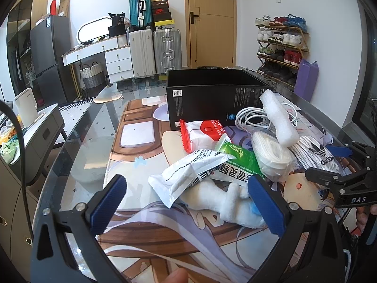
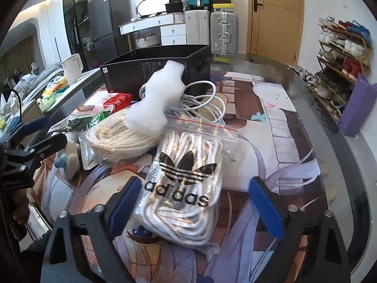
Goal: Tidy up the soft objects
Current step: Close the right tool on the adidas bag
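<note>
A clear zip bag of white laces with a black adidas logo (image 2: 183,184) lies on the printed mat between the fingers of my right gripper (image 2: 196,204). The jaws stand wider than the bag, open, with a gap at the right pad (image 2: 266,207). My left gripper (image 1: 187,202) is open around a white plush toy (image 1: 226,205) and a white foil packet (image 1: 188,172), without pressing either. Behind lie a bag of cream cord (image 2: 117,139), a white foam piece (image 2: 155,99), a coiled white cable (image 2: 207,103) and a green packet (image 1: 242,158).
An open black box (image 1: 212,99) stands at the back of the pile. The glass table's curved edge (image 1: 77,141) runs along the left, and a side table with a white kettle (image 1: 26,110) is beyond it. A shoe rack (image 2: 341,70) stands by the right wall.
</note>
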